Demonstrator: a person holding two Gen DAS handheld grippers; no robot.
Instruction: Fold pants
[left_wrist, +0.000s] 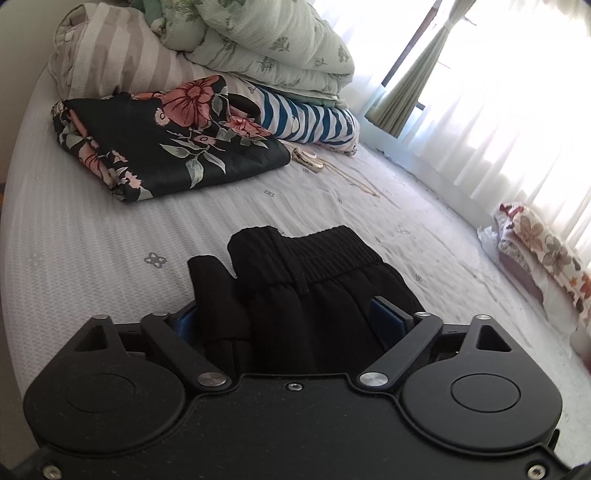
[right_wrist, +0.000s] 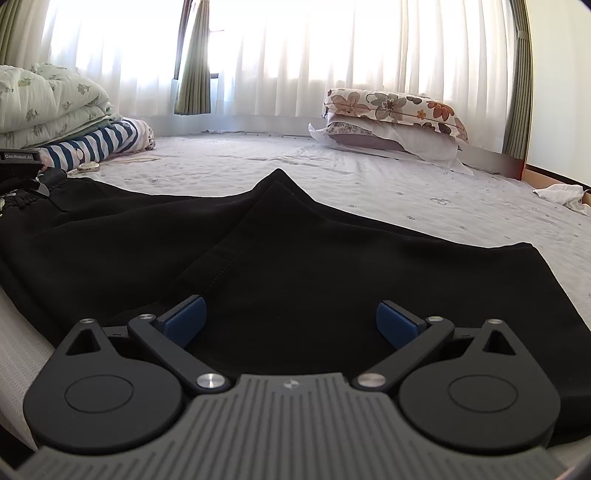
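Left gripper (left_wrist: 291, 314) pinches black pants' waistband (left_wrist: 321, 254); right gripper (right_wrist: 291, 317) spread over legs. Seat the pinch fully before lifting.

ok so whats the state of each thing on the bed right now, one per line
black pants: spread flat, one part folded over
waistband: bunched between the left hand-held gripper's pads
left hand-held gripper: jaws around the waistband, grip unclear
right hand-held gripper: open, above the pants
floral garment: folded
striped garment: rolled up
quilt: folded, stacked
pillows: stacked
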